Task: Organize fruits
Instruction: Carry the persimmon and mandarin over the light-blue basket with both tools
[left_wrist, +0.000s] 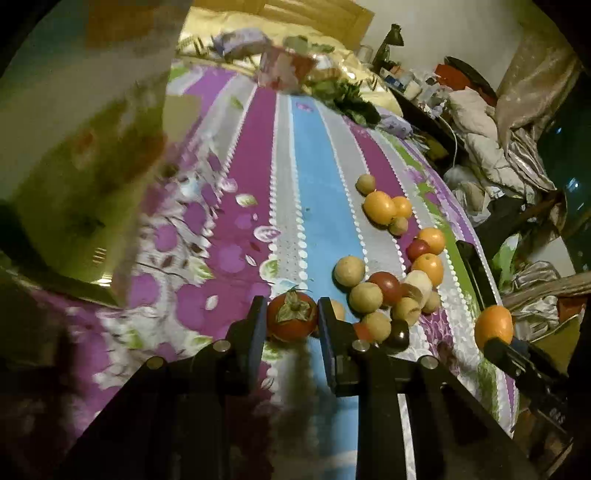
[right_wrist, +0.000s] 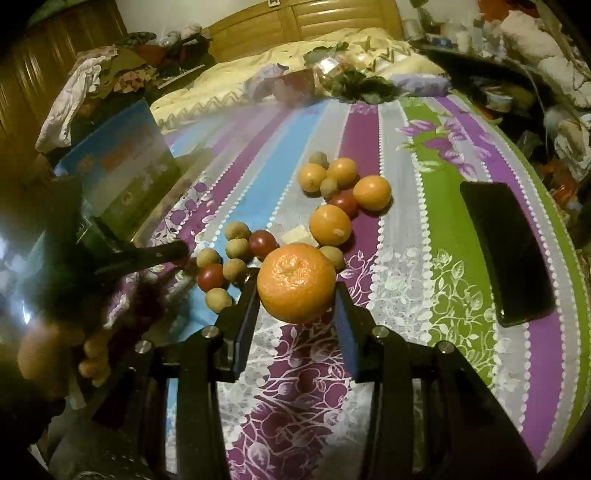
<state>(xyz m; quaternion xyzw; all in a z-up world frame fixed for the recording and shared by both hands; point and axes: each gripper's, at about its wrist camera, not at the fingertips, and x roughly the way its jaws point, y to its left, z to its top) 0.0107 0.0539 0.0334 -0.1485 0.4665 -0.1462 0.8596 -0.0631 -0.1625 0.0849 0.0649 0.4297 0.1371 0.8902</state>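
Observation:
My left gripper (left_wrist: 292, 314) is shut on a red persimmon (left_wrist: 291, 316) with a green calyx, held just above the striped bedsheet (left_wrist: 306, 177). My right gripper (right_wrist: 297, 291) is shut on a large orange (right_wrist: 296, 282); it also shows at the right of the left wrist view (left_wrist: 494, 325). Loose fruit lies on the sheet: several oranges (right_wrist: 330, 224), small tan longans (right_wrist: 236, 248) and dark red tomatoes (right_wrist: 263, 243). The same pile shows in the left wrist view (left_wrist: 373, 291), just right of my left gripper.
A blue and green box (right_wrist: 125, 162) stands at the left, blurred and close in the left wrist view (left_wrist: 74, 166). A black phone (right_wrist: 508, 251) lies on the green stripe at the right. Cream bedding, leafy greens (right_wrist: 354, 86) and clutter lie beyond.

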